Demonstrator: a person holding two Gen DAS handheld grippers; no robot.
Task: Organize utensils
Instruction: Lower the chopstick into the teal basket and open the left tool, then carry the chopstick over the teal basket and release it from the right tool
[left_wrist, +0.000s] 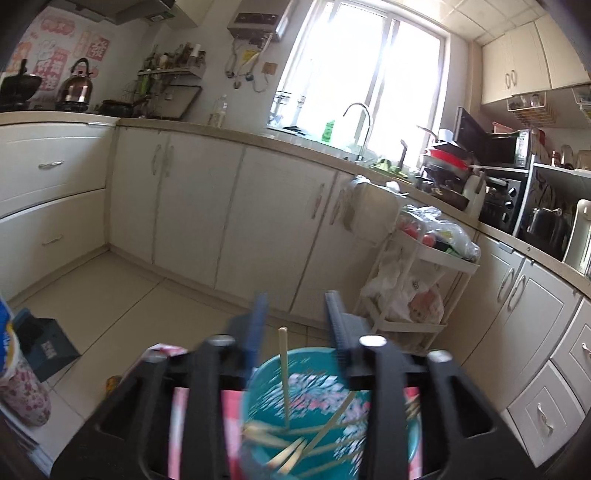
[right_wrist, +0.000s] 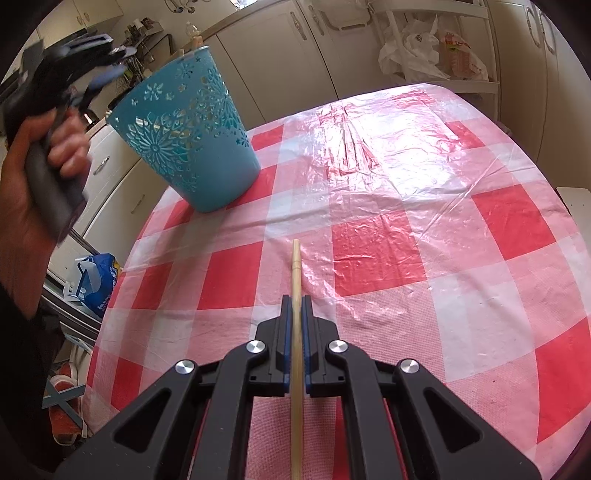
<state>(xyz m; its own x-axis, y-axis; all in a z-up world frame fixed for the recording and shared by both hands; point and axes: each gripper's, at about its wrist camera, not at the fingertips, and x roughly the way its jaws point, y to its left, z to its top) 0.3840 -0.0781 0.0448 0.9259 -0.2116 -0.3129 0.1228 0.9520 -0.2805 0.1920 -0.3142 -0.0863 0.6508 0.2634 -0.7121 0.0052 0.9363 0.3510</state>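
A teal cut-out basket stands on the red-and-white checked tablecloth, with several wooden chopsticks lying inside it. In the left wrist view one chopstick stands upright in the basket, in the gap between the fingers and touching neither pad. My left gripper is open just above the basket's rim. The right wrist view shows the basket at the table's far left, with a hand holding the left gripper above it. My right gripper is shut on a single chopstick that points forward over the table.
White cabinets run along the far wall below a counter with a sink. A white trolley with plastic bags stands beyond the table. A blue bag lies on the floor off the table's left edge.
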